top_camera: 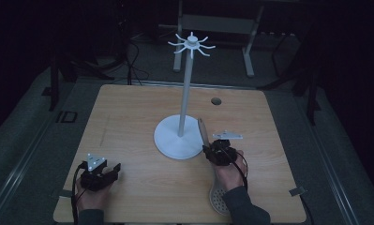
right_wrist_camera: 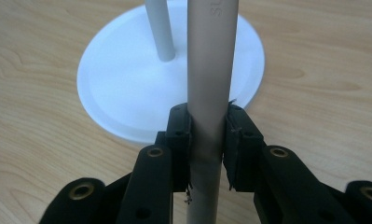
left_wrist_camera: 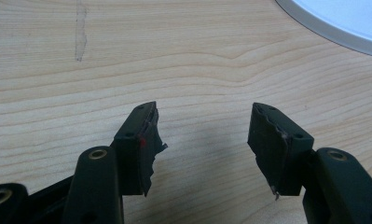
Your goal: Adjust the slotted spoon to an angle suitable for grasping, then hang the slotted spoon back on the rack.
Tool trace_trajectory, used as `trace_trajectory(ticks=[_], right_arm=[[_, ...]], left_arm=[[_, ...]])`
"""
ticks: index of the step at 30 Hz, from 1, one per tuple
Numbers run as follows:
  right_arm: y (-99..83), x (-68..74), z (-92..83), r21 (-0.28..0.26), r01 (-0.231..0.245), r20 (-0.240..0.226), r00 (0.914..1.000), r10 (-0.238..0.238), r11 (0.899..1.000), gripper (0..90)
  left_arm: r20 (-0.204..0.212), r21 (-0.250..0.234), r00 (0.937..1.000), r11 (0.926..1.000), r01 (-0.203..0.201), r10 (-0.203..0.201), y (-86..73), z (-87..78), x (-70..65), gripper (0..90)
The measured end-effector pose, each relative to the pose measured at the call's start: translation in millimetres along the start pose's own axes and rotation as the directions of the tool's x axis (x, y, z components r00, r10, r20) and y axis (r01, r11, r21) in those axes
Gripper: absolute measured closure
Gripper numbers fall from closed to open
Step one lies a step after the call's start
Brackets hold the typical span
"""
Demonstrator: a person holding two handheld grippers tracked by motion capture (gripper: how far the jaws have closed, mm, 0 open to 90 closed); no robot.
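The right gripper [right_wrist_camera: 207,140] clamps the handle of a slotted spoon [top_camera: 204,130], its long axis running near to far, apparently bound for the hooks atop the white stand [top_camera: 186,96] just to its left. The left gripper [left_wrist_camera: 202,140], jaws wide and empty, rests at the table's [top_camera: 128,117] near left.

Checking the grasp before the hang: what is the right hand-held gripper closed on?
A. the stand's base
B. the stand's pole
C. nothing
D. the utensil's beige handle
D: in the right gripper view the right hand-held gripper clamps the utensil's beige handle, in front of the stand's pole.
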State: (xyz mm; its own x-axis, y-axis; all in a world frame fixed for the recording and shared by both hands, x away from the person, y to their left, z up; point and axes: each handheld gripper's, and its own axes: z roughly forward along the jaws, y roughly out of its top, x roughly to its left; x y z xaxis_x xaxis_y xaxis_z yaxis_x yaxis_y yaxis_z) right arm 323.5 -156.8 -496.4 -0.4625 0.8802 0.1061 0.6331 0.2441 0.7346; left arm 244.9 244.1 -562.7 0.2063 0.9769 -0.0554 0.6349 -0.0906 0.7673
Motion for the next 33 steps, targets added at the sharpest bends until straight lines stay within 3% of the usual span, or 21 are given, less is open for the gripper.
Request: trace_trajectory(ticks=[24, 33], right_arm=[[6.6, -13.4, -19.4, -0.081, 0.001, 0.009, 1.0, 0.0, 0.997, 73.7], [9.1, -17.0, -28.2, -0.14, 0.008, -0.005, 1.0, -0.008, 0.99, 73.7]], left_arm=[[-0.001, 0.003, 1.0, 1.0, -0.004, 0.004, 0.2, 0.8, -0.5, 43.1], [-0.001, 0.0, 1.0, 1.0, 0.001, -0.001, -0.1, -0.1, 0.1, 43.1]])
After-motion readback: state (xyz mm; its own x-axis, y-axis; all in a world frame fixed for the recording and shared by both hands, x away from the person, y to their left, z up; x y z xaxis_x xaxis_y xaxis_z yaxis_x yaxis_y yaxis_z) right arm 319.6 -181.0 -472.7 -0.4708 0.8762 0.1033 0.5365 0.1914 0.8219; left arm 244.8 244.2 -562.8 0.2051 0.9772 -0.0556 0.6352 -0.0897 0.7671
